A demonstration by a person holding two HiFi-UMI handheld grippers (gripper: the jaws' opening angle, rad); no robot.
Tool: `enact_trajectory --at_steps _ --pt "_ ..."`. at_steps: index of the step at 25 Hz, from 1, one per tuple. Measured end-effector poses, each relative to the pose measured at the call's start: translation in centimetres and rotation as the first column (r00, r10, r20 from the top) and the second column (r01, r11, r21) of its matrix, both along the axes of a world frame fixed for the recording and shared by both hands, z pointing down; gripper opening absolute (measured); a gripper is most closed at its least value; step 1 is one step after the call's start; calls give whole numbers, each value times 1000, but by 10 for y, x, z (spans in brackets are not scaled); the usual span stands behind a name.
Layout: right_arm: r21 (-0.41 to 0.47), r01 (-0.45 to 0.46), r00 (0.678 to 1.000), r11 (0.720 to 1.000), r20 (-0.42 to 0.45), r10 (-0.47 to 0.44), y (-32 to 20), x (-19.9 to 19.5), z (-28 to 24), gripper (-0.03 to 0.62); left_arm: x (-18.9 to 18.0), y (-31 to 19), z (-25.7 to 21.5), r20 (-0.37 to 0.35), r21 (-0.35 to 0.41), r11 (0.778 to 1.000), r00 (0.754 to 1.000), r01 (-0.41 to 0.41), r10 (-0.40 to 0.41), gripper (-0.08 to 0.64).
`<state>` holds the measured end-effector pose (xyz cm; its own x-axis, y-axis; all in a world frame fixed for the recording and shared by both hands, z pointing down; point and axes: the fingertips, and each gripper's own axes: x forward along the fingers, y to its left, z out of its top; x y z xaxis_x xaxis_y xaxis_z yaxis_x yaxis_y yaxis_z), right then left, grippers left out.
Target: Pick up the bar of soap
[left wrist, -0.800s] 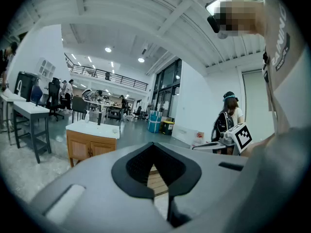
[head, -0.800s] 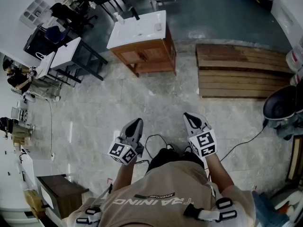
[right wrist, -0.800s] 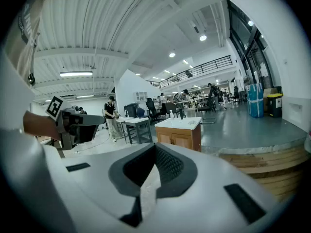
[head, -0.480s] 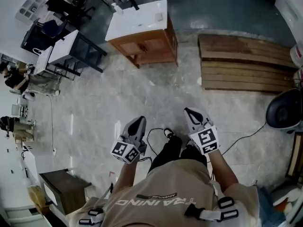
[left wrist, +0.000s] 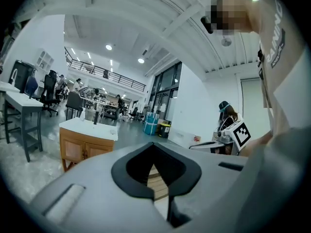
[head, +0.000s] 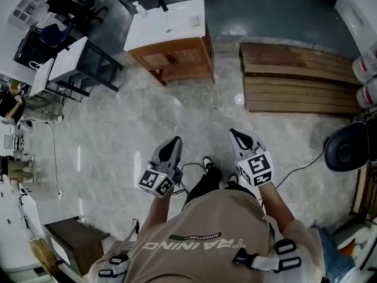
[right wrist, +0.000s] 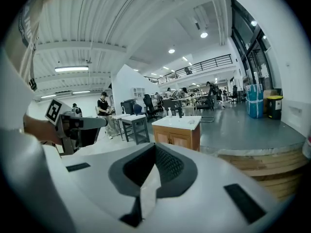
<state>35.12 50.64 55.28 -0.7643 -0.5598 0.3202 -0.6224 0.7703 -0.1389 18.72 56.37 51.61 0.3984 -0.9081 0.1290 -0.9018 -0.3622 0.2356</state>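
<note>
Underfoot, a broad stretch of smooth, veined grey stone floor (head: 147, 117), reaching ahead to a boxy brown wooden cabinet with a glossy white top (head: 177, 61). On that top, near its right edge, the small pale bar of soap (head: 194, 20), well apart from both tools. Off to the right, a low slatted wooden platform (head: 294, 78). Held low before the torso: grey plastic left gripper (head: 172, 143) and right gripper (head: 237, 135), black-padded tips pressed together on each, clasping nothing.
</note>
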Motion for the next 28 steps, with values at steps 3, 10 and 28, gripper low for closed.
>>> enact_trajectory --at_steps 3,10,28 --pt "1 3 1000 1000 -11 -3 -21 -22 -4 6 -24 -17 0 43 13 1000 999 11 -12 -8" --pt "130 48 998 990 -34 -44 -85 -95 -47 6 -75 -70 -12 16 50 999 1000 -10 9 -8" --pt "35 -46 999 998 -24 47 -183 -138 -9 6 -121 -191 7 30 -1 996 995 -90 90 -8"
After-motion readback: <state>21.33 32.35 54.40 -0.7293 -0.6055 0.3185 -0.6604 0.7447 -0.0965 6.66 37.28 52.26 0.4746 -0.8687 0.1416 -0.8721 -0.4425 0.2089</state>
